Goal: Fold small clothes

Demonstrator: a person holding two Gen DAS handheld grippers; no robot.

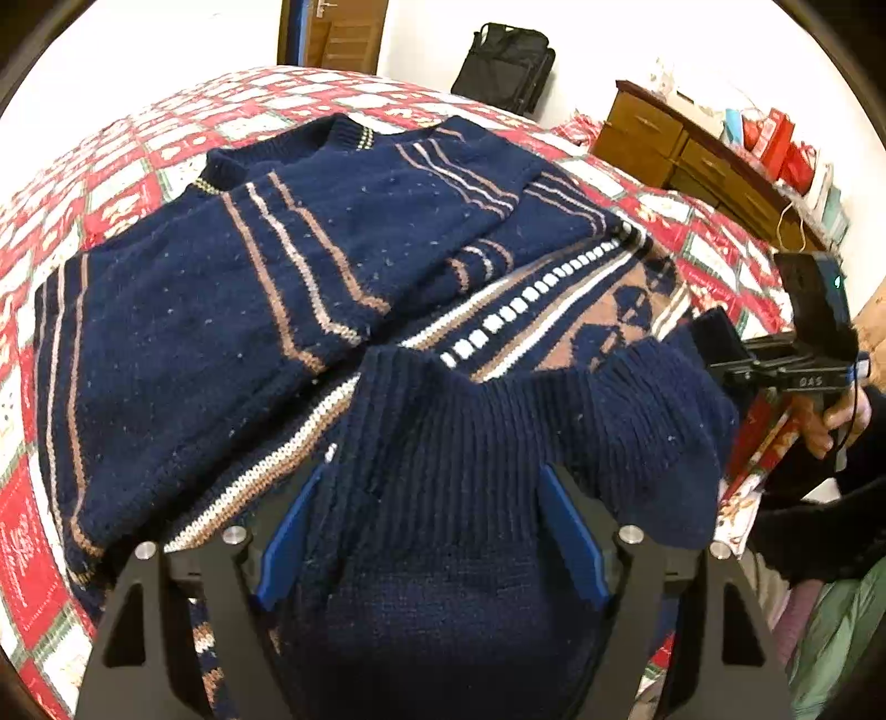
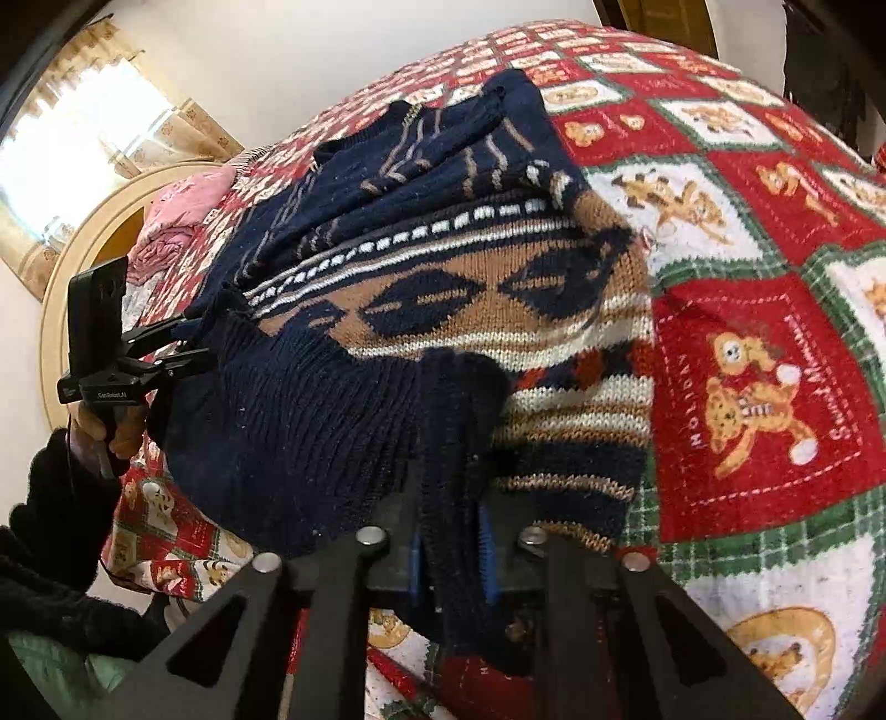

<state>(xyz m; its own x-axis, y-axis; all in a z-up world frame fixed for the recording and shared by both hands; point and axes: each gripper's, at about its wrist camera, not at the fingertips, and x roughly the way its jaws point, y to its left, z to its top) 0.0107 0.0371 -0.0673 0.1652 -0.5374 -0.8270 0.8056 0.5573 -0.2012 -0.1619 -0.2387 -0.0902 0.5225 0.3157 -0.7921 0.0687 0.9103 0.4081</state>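
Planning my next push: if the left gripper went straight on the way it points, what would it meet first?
Probably the sweater's ribbed hem, already bunched between the blue fingers of the left gripper. Behind that lies the sweater's patterned body; depth is hard to judge.

Sweater [image 1: 354, 232]: navy knit with light flecks, sleeves and upper part striped tan and pale pink-white; lower band has a white dashed row on navy, cream lines, then tan with navy diamonds; in the right wrist view, cream, red-brown and navy stripes below that. Ribbed hem [image 1: 470, 443] plain navy. Blanket [image 2: 775, 343]: red and white squares, green plaid borders, orange teddy bears, white lettering on the red. Left gripper [image 1: 429, 531] and right gripper [image 2: 451, 559]: black frames, blue pads. Dresser [image 1: 686, 160] brown wood. Bag [image 1: 506, 66] black. Sleeve [image 2: 50, 509] black. Curtains [image 2: 99, 50] cream, patterned. Bundle [image 2: 177, 221] pink.
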